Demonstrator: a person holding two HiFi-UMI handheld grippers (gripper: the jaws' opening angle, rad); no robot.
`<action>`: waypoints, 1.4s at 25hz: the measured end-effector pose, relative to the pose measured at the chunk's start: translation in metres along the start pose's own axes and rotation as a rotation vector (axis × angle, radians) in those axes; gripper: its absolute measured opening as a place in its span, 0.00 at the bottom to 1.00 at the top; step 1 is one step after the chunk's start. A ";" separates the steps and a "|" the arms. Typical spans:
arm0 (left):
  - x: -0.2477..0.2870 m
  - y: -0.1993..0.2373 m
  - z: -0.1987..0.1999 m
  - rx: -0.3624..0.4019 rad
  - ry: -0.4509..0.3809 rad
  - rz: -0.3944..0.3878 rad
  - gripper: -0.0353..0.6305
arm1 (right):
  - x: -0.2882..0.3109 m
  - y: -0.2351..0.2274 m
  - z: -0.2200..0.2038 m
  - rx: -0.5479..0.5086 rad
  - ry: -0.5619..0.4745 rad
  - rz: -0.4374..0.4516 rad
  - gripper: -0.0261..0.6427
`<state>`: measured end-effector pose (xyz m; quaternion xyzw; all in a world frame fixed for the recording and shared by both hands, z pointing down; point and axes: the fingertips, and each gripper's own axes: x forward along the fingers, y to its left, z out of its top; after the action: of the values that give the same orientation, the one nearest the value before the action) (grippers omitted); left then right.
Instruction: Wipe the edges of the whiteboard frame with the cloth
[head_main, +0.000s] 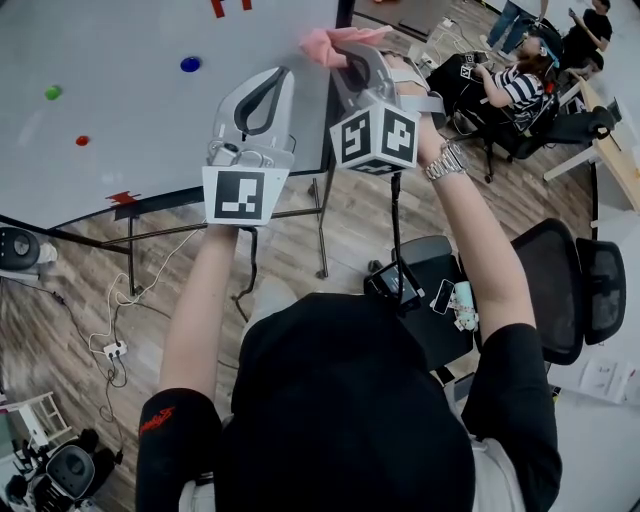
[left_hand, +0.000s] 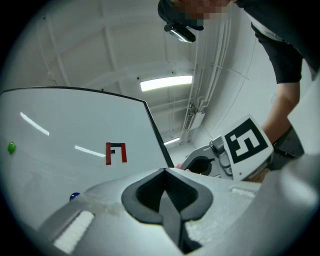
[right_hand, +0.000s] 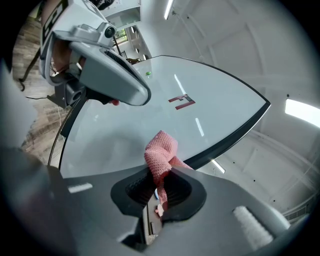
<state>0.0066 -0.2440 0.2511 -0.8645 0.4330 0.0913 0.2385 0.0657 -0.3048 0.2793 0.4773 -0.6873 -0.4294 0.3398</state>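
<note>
The whiteboard stands tilted at the upper left, and its dark frame runs down the right side. My right gripper is shut on a pink cloth, held at the frame's right edge near the top. In the right gripper view the cloth bunches out of the gripper, just short of the dark frame. My left gripper hovers over the board just left of that edge. It is shut and holds nothing, as the left gripper view confirms.
Green, blue and red magnets dot the board. The board's stand legs and cables are on the wood floor below. A black office chair is at right. Seated people are at the back right.
</note>
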 end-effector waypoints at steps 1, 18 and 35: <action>0.000 0.000 -0.001 -0.002 0.003 0.000 0.06 | 0.000 0.001 -0.001 0.001 0.001 0.001 0.08; -0.001 -0.002 -0.017 -0.022 0.018 0.003 0.06 | 0.001 0.021 -0.009 0.018 0.003 0.015 0.08; -0.004 -0.004 -0.022 -0.033 0.038 0.004 0.06 | 0.001 0.032 -0.018 0.033 0.013 0.035 0.08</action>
<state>0.0064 -0.2503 0.2730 -0.8690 0.4376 0.0825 0.2158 0.0694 -0.3049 0.3156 0.4736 -0.7001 -0.4091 0.3438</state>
